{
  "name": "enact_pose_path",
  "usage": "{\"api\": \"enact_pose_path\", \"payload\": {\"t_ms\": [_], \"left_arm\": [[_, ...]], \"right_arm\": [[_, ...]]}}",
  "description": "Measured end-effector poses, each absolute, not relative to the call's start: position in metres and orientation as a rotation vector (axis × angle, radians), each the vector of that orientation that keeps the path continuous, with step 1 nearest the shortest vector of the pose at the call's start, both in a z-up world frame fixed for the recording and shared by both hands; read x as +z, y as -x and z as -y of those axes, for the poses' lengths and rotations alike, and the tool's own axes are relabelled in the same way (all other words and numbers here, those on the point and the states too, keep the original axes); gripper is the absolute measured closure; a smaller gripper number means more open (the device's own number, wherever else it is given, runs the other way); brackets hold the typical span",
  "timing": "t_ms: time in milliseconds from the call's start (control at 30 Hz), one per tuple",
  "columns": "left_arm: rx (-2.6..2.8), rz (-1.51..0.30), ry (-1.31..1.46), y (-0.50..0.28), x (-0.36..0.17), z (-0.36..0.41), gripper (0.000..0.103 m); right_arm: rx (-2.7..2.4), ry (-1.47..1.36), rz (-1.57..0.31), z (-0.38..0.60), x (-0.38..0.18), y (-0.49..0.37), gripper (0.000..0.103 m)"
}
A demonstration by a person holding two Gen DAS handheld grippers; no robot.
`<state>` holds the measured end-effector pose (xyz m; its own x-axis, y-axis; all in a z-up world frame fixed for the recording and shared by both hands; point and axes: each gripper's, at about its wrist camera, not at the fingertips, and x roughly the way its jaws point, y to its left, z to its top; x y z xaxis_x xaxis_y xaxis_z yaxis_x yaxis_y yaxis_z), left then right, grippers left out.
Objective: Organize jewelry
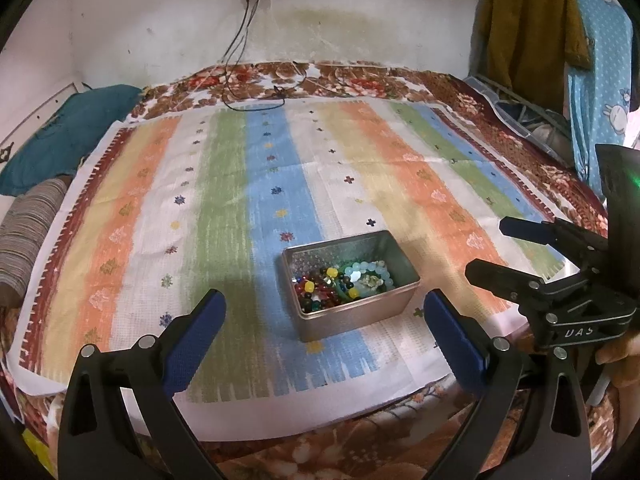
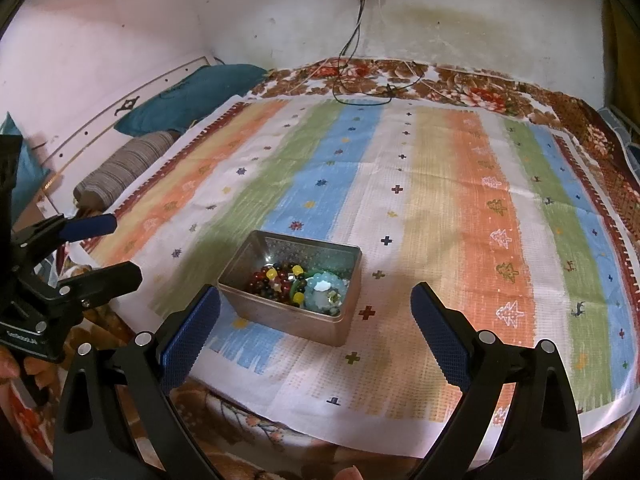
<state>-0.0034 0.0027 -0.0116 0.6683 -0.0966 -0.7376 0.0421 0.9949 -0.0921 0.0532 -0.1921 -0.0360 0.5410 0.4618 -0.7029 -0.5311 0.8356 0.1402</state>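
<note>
An open metal tin (image 1: 360, 312) (image 2: 280, 320) stands on the striped cloth near its front edge. It holds beaded jewelry (image 1: 340, 284) (image 2: 298, 282): dark red and yellow beads and a pale blue bead bracelet. My left gripper (image 1: 324, 318) is open and empty, its jaws either side of the tin and short of it. My right gripper (image 2: 316, 316) is open and empty, also just short of the tin. The right gripper also shows in the left wrist view (image 1: 486, 250), to the right of the tin. The left gripper also shows in the right wrist view (image 2: 124, 248).
The striped cloth (image 1: 240, 184) (image 2: 440, 200) covers a floral bedspread (image 1: 360, 80). A teal pillow (image 1: 68, 132) and a striped bolster (image 1: 28, 232) lie at the left. Cables (image 1: 256, 92) trail from a wall socket onto the bed's far side. Clothes (image 1: 536, 28) hang at the right.
</note>
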Motion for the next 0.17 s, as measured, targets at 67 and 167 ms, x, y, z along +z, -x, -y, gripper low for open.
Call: {"api": "enact_pose_path", "payload": {"t_ms": [67, 167], "left_arm": [[-0.07, -0.849, 0.072, 0.0023, -0.0134, -0.0032, 0.006], [-0.074, -0.848, 0.072, 0.0024, -0.0136, -0.0032, 0.006]], "right_arm": [[0.589, 0.097, -0.809, 0.1913, -0.0361, -0.0533, 0.006], [0.589, 0.1, -0.808, 0.191, -0.036, -0.0537, 0.006]]}}
